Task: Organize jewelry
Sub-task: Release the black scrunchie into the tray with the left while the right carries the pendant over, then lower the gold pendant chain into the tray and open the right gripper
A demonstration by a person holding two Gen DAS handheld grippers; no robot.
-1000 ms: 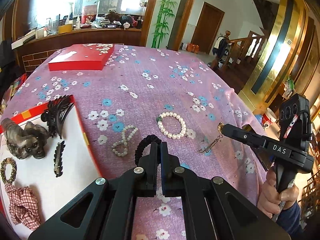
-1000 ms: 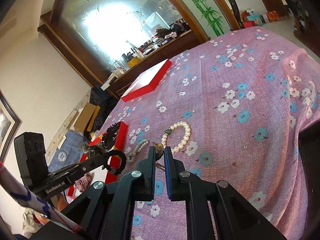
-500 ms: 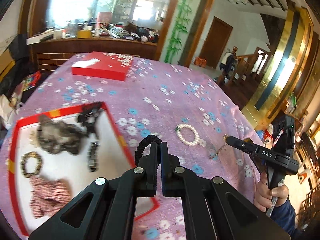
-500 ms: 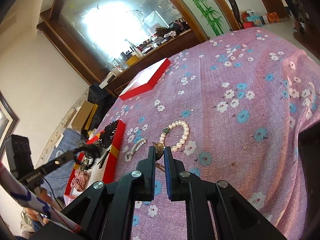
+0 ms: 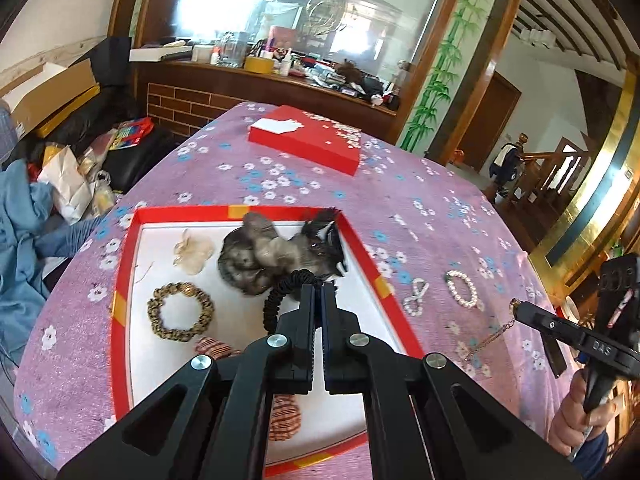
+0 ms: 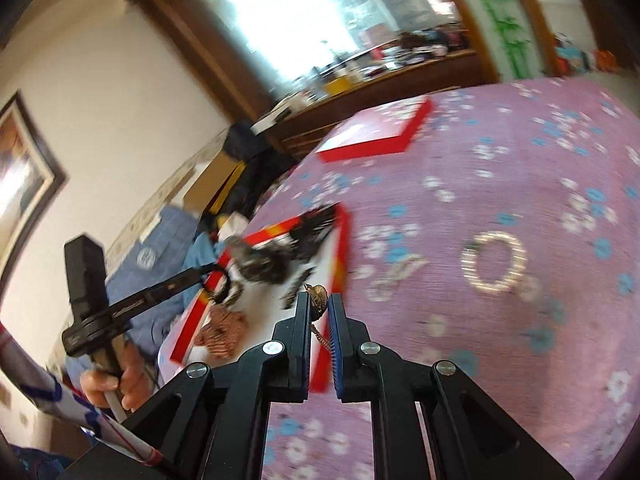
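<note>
My left gripper (image 5: 317,289) is shut on a black coiled hair tie (image 5: 285,292) and holds it above the red-rimmed white tray (image 5: 127,248). My right gripper (image 6: 318,300) is shut on a gold pendant chain (image 6: 318,294), which hangs from its tips in the left wrist view (image 5: 490,338). The tray holds a grey fur clip (image 5: 256,256), a gold scrunchie (image 5: 180,316), a clear clip (image 5: 192,250) and checked scrunchies (image 5: 284,416). A pearl bracelet (image 5: 462,289) and a twisted bead bracelet (image 5: 416,300) lie on the purple floral cloth (image 5: 420,216).
A closed red box (image 5: 306,144) lies at the table's far end. A cluttered wooden counter (image 5: 280,80) stands behind it. Bags and clothes (image 5: 60,184) are piled off the table's left edge. The right wrist view is motion-blurred.
My left gripper has carried the hair tie left from the cloth to above the tray. My right gripper has lifted the chain off the cloth and swung toward the tray.
</note>
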